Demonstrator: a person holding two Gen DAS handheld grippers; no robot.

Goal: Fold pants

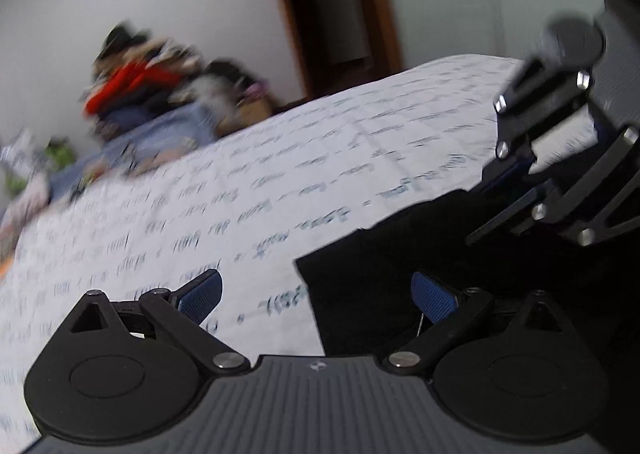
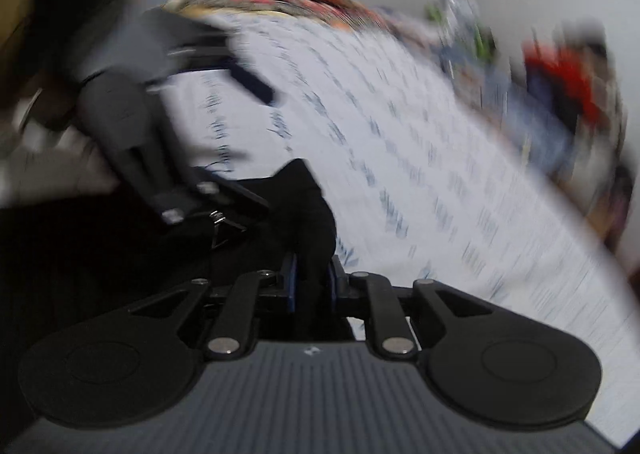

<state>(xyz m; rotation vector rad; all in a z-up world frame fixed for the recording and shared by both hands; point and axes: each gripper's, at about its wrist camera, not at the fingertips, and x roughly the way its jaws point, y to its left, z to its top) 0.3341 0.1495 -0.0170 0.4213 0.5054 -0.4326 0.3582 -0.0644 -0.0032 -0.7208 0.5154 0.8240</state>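
Left gripper: mine's wide open, blue pads spread far apart with nothing between them. One pad sits over the sheet, the other over black fabric.

Right gripper: clamped on a bunch of the black pants. The cloth runs right up between the two blue pads, which sit close together on it.

Pants: in my left wrist view they fill the lower right of the frame, a flat dark slab with a sharp corner poking toward centre frame. In the right wrist view they spread over the lower left, and a peak of fabric rises above the pinch.

Gripper vs gripper: the right one shows up at the right edge of the left wrist view, sitting over the pants. The left one hangs in the upper left of the right wrist view. Too blurry to say whether it touches cloth.

Bedsheet: white with rows of blue script, takes up the whole middle of both views.

Edges: the pants' near edge cuts diagonally from centre frame up to the right in the left view. The bed's far edge curves across the upper right there.

Open room: lots of bare sheet left of the pants in the left view, and right of them in the right view.

Clutter: a clothes pile with something red at the upper left, well apart from the pants. Everything's motion-smeared, so no finer detail from me.
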